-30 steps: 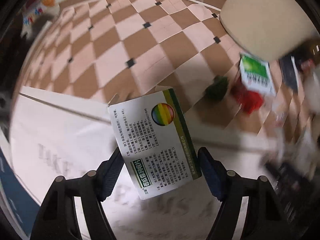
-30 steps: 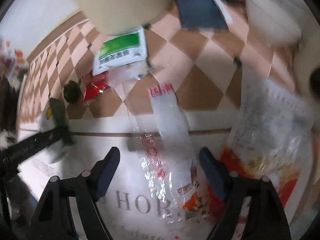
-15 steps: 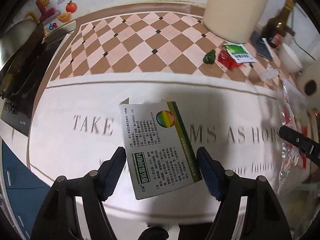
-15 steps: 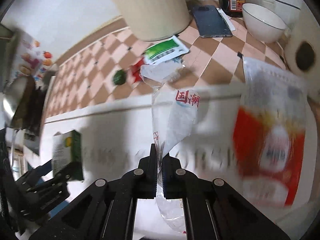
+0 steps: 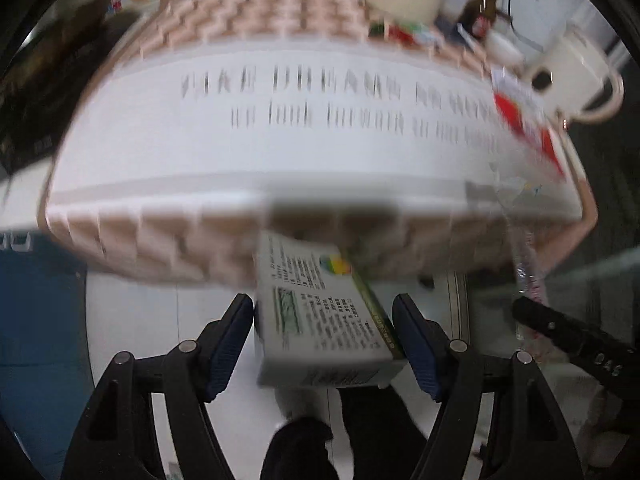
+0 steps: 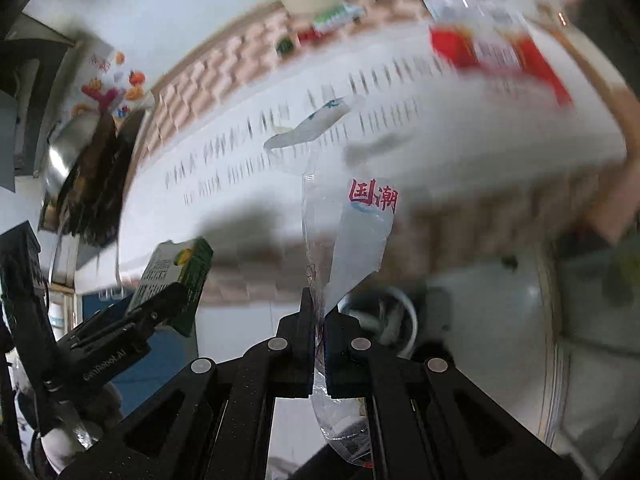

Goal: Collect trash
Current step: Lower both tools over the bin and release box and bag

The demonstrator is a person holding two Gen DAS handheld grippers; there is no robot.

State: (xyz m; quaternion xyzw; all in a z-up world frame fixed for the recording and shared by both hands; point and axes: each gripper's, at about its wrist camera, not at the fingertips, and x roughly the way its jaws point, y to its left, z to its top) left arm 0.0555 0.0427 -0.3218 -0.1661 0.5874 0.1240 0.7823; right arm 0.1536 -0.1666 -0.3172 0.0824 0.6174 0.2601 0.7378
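The left gripper point(image 5: 324, 336) clamps a white-and-green carton point(image 5: 320, 300) between its pads, table point(image 5: 280, 152) edge just ahead. The right gripper point(image 6: 316, 320) pinches a clear plastic wrapper point(image 6: 352, 240) rising from its closed jaws.

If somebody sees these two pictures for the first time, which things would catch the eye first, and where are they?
First, the white-and-green printed cardboard box, held between the pads of the left tool, low in the left wrist view, in front of the table edge. Next, the clear plastic wrapper with red characters, pinched in the shut right tool at the centre of the right wrist view. Behind, the red-and-white plastic bag lies blurred on the white lettered tablecloth.
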